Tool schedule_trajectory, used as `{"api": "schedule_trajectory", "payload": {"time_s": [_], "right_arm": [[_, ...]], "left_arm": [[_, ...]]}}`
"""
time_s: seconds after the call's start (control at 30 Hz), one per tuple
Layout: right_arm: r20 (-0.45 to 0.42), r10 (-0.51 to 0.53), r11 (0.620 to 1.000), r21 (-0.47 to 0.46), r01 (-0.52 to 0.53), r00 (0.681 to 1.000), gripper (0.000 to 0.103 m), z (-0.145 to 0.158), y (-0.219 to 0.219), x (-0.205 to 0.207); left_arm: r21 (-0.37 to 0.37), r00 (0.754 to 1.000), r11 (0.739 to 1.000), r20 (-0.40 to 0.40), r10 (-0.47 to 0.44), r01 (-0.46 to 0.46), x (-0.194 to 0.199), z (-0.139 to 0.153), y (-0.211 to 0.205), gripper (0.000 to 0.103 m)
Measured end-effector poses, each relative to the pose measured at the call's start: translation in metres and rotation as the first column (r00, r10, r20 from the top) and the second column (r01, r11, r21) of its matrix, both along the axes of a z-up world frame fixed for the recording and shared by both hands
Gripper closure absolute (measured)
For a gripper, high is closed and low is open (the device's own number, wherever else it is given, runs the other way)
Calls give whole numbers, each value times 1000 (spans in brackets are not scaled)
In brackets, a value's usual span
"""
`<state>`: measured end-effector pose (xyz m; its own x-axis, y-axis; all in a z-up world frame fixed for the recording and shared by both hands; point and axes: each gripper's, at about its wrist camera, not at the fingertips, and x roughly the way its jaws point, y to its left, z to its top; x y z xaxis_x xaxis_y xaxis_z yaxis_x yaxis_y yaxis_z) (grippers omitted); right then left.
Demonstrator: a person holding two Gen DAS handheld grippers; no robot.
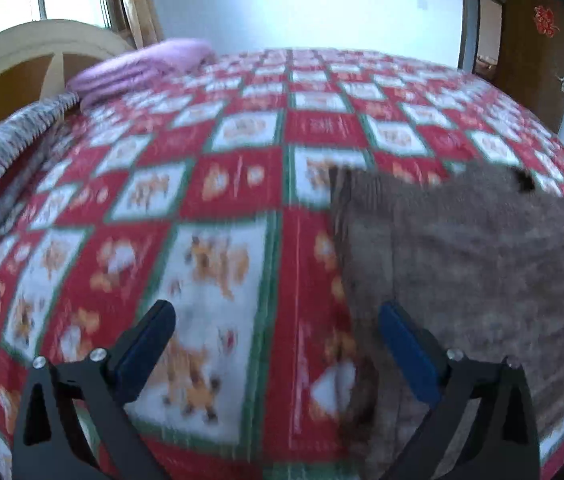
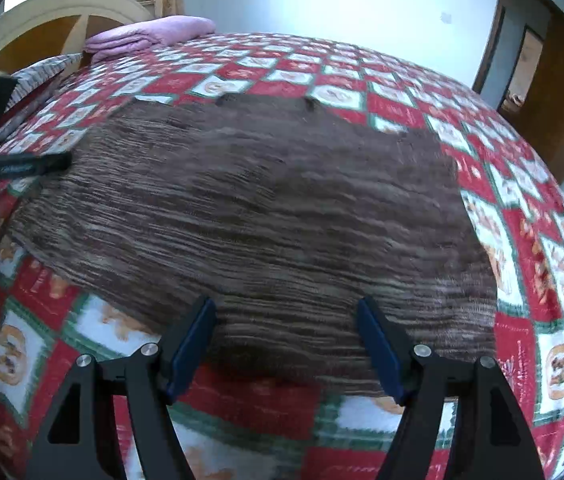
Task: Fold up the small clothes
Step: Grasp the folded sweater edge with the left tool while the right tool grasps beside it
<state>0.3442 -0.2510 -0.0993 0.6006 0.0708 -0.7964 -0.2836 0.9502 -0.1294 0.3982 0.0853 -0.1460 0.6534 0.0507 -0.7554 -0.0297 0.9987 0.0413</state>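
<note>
A brown ribbed knitted garment (image 2: 250, 216) lies spread flat on the bed's red-and-white checked cover (image 1: 210, 184). Both the left gripper (image 1: 278, 344) and right gripper (image 2: 285, 344) hover with jaws open, empty. Folding looks barely begun; next, pinching an edge.

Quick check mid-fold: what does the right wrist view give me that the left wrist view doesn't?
Right wrist only: the whole brown garment spread flat, and the left gripper at its left edge.

Left wrist only: bare checked bedspread left of the garment's edge.

Both: open jaws holding nothing, the folded purple blanket by the headboard, and the door.
</note>
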Motion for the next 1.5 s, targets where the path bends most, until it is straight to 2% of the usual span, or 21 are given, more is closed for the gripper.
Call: {"api": "schedule_trajectory", "payload": {"time_s": [0.07, 0.13, 0.17, 0.27, 0.3, 0.4, 0.5, 0.6, 0.7, 0.8, 0.87, 0.93, 1.1, 1.23, 1.4, 1.43, 1.5], "right_arm": [[33, 74, 997, -15, -74, 997, 30, 10, 34, -8], [46, 140, 990, -30, -139, 989, 30, 13, 63, -15], [49, 190, 981, -47, -188, 981, 30, 12, 85, -18], [68, 268, 960, -104, -260, 961, 30, 6, 128, -27], [75, 303, 947, -131, -292, 950, 30, 2, 147, -32], [89, 364, 921, -185, -343, 927, 30, -9, 178, -44], [100, 394, 900, -244, -361, 914, 30, -21, 199, -49], [128, 394, 889, -307, -341, 910, 30, -29, 209, -45], [140, 383, 890, -321, -324, 913, 30, -32, 215, -33], [145, 389, 888, -323, -328, 910, 45, -31, 221, -27], [153, 399, 881, -337, -331, 904, 47, -34, 227, -27], [151, 409, 876, -341, -341, 900, 55, -37, 232, -25], [150, 409, 881, -324, -346, 900, 63, -40, 230, -24], [153, 425, 869, -344, -355, 892, 72, -44, 236, -28], [154, 419, 877, -326, -354, 895, 72, -44, 234, -27], [154, 417, 878, -323, -353, 896, 72, -44, 234, -26], [159, 417, 878, -326, -351, 895, 72, -44, 234, -27]], "left_arm": [[-68, 1000, 997, -10, -22, 21, 15, 3, 2, 0], [-101, 999, 994, -36, -38, 34, 30, 0, 1, 0], [-109, 998, 993, -51, -47, 41, 37, -2, 0, 0], [-52, 995, 998, -84, -44, 40, 52, -17, -8, 0], [-55, 993, 998, -103, -48, 43, 57, -25, -8, 0], [-134, 994, 990, -102, -47, 34, 57, -28, 2, 0], [-131, 996, 990, -75, -54, 44, 53, -29, 2, 0], [-130, 996, 991, -70, -55, 45, 53, -29, 1, 0], [-132, 996, 990, -64, -58, 49, 52, -29, 2, 0], [-132, 996, 990, -61, -58, 50, 51, -29, 1, 0], [-135, 997, 990, -58, -59, 51, 50, -28, 1, 0], [-135, 997, 989, -58, -59, 51, 51, -28, 1, 0], [-138, 997, 989, -54, -63, 55, 50, -28, 1, 0], [-167, 996, 983, -38, -85, 77, 49, -26, 2, 0], [-157, 993, 981, -16, -115, 111, 46, -23, -4, 9], [-163, 991, 978, -10, -131, 127, 46, -23, -5, 14], [-185, 990, 973, -9, -141, 137, 46, -23, -4, 17]]}}
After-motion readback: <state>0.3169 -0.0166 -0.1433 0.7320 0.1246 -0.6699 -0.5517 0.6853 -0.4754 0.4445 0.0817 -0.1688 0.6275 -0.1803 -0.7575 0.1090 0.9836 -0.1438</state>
